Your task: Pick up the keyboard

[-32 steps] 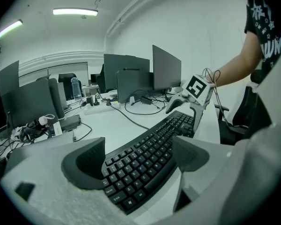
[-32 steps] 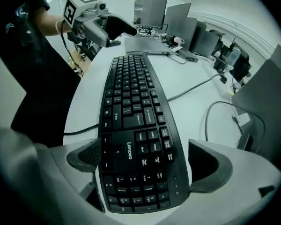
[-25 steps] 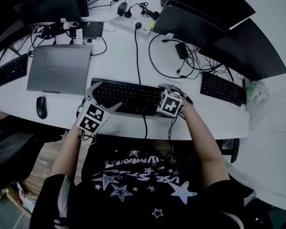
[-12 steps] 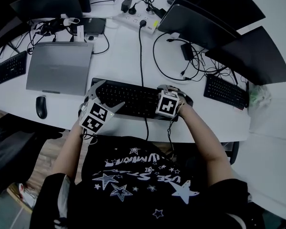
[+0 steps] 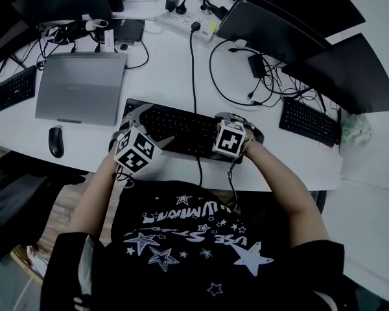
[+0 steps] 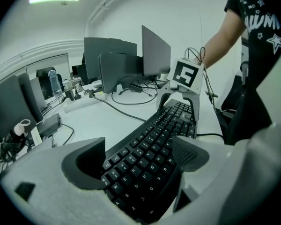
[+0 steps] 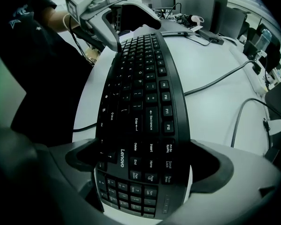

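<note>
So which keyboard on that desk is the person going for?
On the white desk, look just right of the closed silver laptop, at the near edge in front of the person. The black keyboard there is the one; unlike the left-end keyboard and the right-end keyboard, it has the left tongs and right tongs clamped on its ends.

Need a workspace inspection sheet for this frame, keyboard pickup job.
Surface: white curved desk, crowded at the back.
Job's things: black Lenovo keyboard, near the front edge.
Clutter: closed grey laptop, black mouse, second black keyboard, dark monitors.
Grippers: left claw shut on the keyboard's letter end; right claw shut on its numpad end.
Cables: black cable from white power strip meets the keyboard's back edge.
Surroundings: person's black star-print shirt.
</note>
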